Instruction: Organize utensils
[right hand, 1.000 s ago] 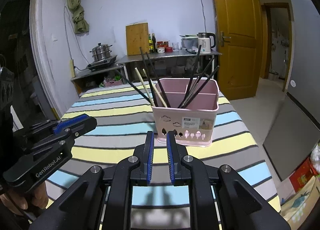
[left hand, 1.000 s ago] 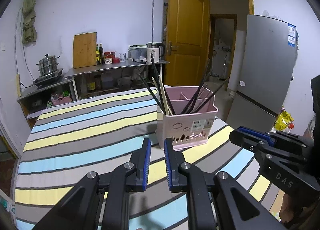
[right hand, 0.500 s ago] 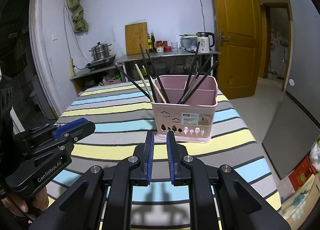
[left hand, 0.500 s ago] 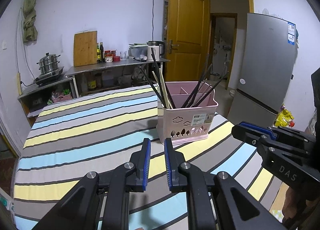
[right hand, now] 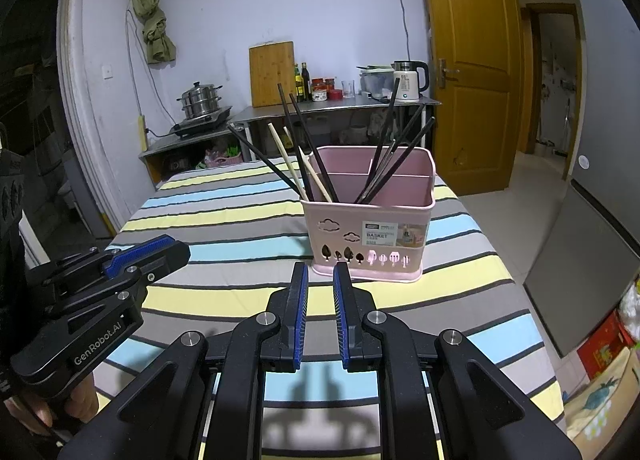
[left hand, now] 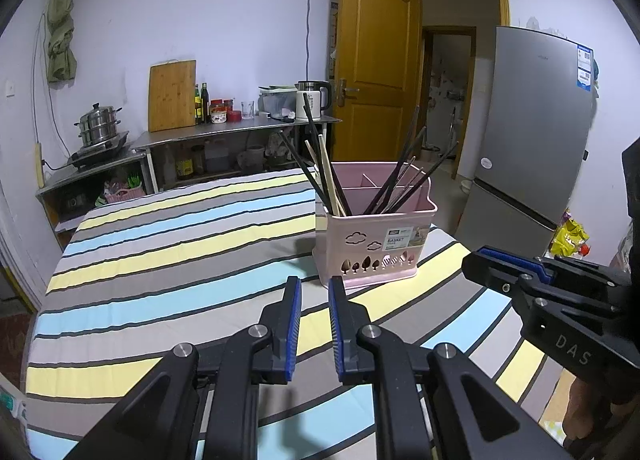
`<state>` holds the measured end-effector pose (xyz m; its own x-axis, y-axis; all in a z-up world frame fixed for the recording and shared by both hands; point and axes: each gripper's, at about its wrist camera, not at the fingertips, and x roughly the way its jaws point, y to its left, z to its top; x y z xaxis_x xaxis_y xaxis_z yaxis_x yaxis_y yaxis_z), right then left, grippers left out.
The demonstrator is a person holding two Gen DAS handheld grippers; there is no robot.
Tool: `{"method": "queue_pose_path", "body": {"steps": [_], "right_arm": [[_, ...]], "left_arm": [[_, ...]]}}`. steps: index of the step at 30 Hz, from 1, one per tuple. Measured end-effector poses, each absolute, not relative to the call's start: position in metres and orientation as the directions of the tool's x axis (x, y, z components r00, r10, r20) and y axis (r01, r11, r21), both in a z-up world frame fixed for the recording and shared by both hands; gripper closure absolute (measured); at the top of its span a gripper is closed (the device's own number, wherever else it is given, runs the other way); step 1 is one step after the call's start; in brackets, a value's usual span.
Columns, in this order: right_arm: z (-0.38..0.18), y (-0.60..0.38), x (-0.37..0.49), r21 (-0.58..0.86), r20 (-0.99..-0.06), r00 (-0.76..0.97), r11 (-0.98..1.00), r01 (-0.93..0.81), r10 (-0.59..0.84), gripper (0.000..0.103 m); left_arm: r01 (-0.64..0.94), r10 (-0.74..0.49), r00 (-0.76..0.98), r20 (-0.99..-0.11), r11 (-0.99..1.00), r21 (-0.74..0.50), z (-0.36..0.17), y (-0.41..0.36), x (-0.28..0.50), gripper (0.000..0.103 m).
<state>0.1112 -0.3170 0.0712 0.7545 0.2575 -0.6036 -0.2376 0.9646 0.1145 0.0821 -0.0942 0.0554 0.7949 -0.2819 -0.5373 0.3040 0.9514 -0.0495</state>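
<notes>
Chopsticks (left hand: pixel 384 183) stood bundled in a pink utensil basket (left hand: pixel 372 244) on the striped tablecloth (left hand: pixel 160 260), most of them dark and a pale wooden pair (right hand: pixel 298 169) leaning left among them. They sat in the near compartments, tilted outward to both sides. The basket stood upright toward the table's far right part.

Both grippers hovered above the cloth on the near side of the basket, apart from it. The left gripper (left hand: pixel 315 288) held its blue-padded jaws with a narrow gap between them and nothing gripped. The right gripper (right hand: pixel 320 274) showed the same narrow empty gap, its tips just short of the basket's base. Each gripper appeared at the edge of the other's view. Behind the table stood a steel counter (left hand: pixel 240 127) with a cutting board (left hand: pixel 172 95), a kettle (left hand: pixel 314 99) and a steamer pot (left hand: pixel 98 127).
</notes>
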Motion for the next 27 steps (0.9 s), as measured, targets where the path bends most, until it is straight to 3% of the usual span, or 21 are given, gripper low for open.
{"method": "queue_pose_path", "body": {"steps": [27], "right_arm": [[0.0657,-0.3137,0.107,0.114,-0.614,0.748,0.965,-0.234,0.254,0.09]], "left_arm": [[0.313,-0.29,0.788,-0.543,0.948,-0.053,0.0504,-0.0991,0.0815,0.09]]}}
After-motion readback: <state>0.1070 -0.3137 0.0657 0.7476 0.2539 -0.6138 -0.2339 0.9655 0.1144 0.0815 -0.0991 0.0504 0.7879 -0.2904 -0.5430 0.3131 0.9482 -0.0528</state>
